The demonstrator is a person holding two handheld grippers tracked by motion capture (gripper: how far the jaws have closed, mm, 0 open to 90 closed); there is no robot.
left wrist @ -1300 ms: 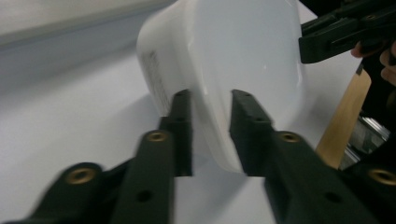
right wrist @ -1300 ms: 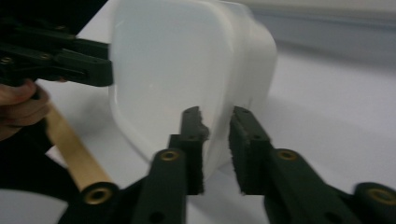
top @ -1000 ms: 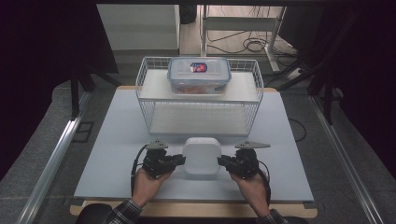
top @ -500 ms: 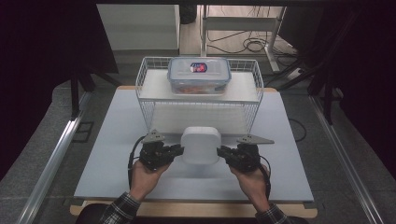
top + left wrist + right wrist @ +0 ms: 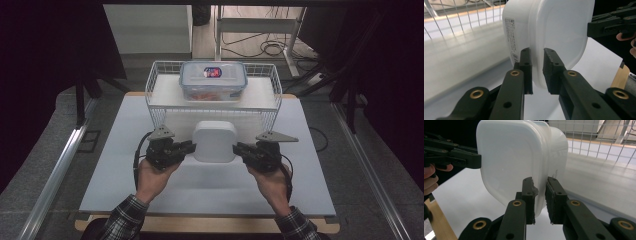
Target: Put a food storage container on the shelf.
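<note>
**Both hands hold the white tub off the table**

The left gripper (image 5: 186,148) and right gripper (image 5: 240,149) point inward at each other, forearms angled up from the near edge. Each is clamped narrowly on the rim of the white container (image 5: 215,141), which hangs between them above the table (image 5: 120,150), just before the wire basket (image 5: 160,82).
</note>
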